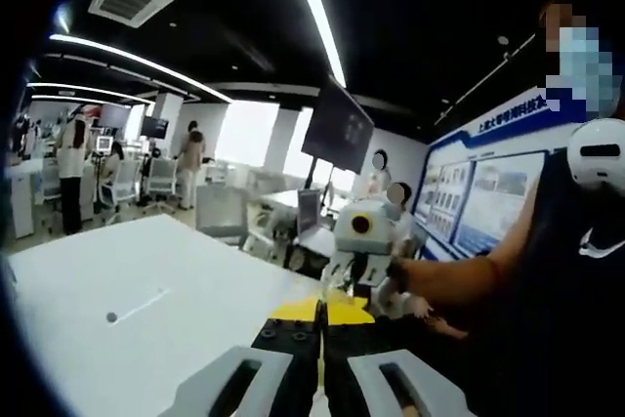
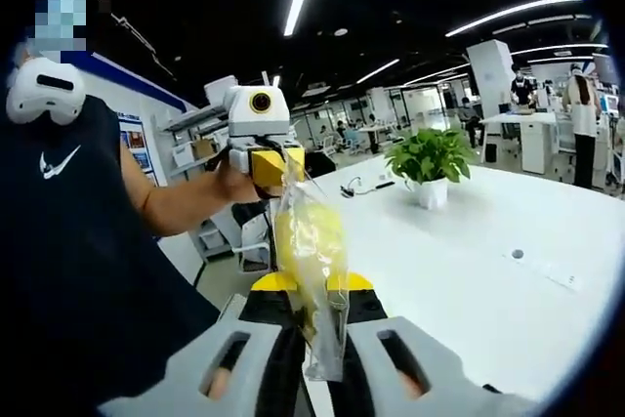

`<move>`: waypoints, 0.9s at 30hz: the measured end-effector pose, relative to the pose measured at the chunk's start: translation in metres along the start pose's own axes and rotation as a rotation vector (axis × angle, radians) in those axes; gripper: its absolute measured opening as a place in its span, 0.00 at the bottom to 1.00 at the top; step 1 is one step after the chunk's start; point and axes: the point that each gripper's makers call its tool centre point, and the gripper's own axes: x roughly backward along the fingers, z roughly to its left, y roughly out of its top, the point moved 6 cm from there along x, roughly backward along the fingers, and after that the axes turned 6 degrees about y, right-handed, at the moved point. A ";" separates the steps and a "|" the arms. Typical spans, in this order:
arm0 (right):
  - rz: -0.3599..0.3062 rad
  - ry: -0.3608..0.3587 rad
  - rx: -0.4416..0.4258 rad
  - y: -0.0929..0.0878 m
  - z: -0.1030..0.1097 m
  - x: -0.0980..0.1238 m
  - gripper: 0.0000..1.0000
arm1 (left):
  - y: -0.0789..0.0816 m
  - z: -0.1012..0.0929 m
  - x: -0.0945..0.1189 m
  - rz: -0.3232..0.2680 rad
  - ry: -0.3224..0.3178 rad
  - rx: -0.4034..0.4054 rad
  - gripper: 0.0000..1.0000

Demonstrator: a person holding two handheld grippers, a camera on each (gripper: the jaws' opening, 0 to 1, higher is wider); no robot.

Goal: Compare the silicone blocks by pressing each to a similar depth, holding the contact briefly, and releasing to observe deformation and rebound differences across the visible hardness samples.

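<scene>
Right gripper view: a clear plastic bag (image 2: 311,261) with yellow contents hangs stretched between the two tools. Its near end sits pinched between the right gripper (image 2: 314,339) jaws, which are clamped on the plastic at the bottom of the view. Its far end runs up to the yellow-tipped left gripper (image 2: 273,168), held by the person's hand (image 2: 231,181) just behind it; that tool's jaws look closed on the top of the bag. What the yellow material inside is, blocks or otherwise, cannot be made out through the crinkled plastic.

The white table (image 2: 508,280) spreads out to the right, with a potted green plant (image 2: 430,165) standing farther back on it and a small round port (image 2: 517,254) set in its top, well apart from the bag.

Left gripper view: the left gripper (image 1: 320,324) jaws sit pressed together, yellow tips meeting, and the bag itself is not readable between them. Beyond them, the right gripper (image 1: 354,271) faces back, just ahead.

Writing now: a white swoosh logo (image 2: 57,163) on the person's dark sleeveless shirt (image 2: 68,271). In the left gripper view, a blue wall display board (image 1: 479,192) at far right carries a headline too small to read.
</scene>
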 end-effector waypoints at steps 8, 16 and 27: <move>-0.012 0.015 0.008 0.001 0.002 0.002 0.00 | 0.002 -0.004 -0.001 -0.007 -0.014 -0.020 0.00; -0.123 0.016 -0.001 0.004 0.001 0.002 0.08 | 0.014 -0.006 -0.001 -0.023 0.001 -0.004 0.00; -0.150 0.010 0.020 0.003 0.003 0.005 0.12 | 0.020 -0.009 -0.008 -0.047 -0.011 0.051 0.00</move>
